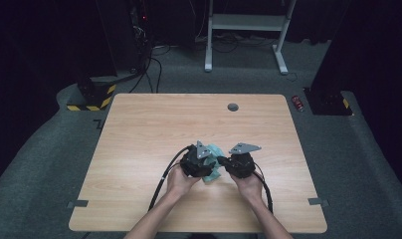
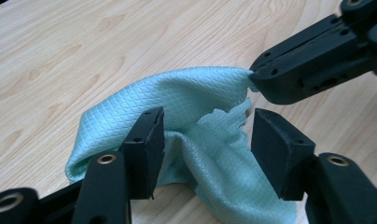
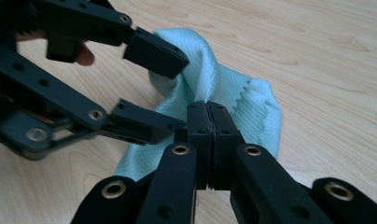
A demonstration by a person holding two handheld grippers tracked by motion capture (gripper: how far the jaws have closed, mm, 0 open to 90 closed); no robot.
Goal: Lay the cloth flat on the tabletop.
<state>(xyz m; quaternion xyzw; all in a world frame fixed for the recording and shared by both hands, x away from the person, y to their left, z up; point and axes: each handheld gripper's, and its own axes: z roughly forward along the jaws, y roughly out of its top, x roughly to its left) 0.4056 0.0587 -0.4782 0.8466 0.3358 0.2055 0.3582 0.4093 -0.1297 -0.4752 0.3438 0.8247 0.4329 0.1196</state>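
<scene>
Cloth (image 2: 196,93) work at mid-counter: a small teal rag with a diamond weave lies bunched on the wooden counter (image 1: 139,129), near the person's edge, between two hand-held grippers.

The right hand-held gripper (image 3: 208,109) has its jaws pressed together on a raised fold of the cloth, pinching it near a zigzag-cut edge. In the left gripper view that same tool reaches in from the upper right, its tip biting the crest of the fabric and holding it up in a soft arch.

The left hand-held gripper (image 2: 205,140) stands with its jaws apart, one on either side of the drooping middle of the cloth. Its left pad looks to brush the fabric, though the angle makes contact hard to judge.

From the high view, both hands (image 1: 181,181) sit close together over the rag, cables trailing back toward the person.

The cloth looks light, thin and limp. It sags wherever it is not held and should fold or slip rather than resist. A pinch on one layer near a hem or corner seems the surest hold; a grab at the bunched middle would likely catch several layers at once. The pinked edge, just beside the open jaws, appears the handiest place for a second grip, well apart from the first if the rag is to be spread.
</scene>
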